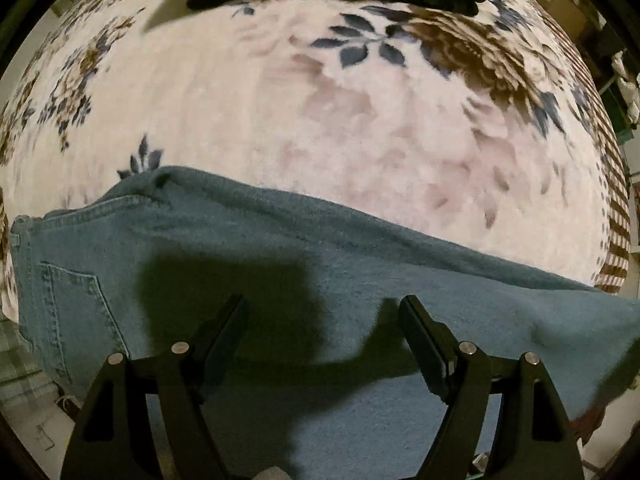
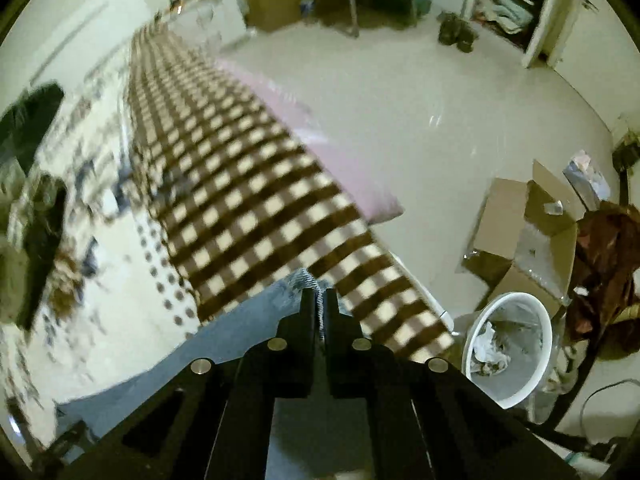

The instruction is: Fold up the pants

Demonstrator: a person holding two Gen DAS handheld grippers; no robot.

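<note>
Right wrist view shows the right gripper (image 2: 319, 300) clenched on the faded blue denim pants' (image 2: 256, 312) hem, probably to fold it over, while the left gripper (image 1: 322, 308) hovers released.

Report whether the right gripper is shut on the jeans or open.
Shut on the jeans. The right gripper has its jaws together with the frayed hem of the jeans pinched between them.

no readable text, labels, brands or numbers anywhere
</note>
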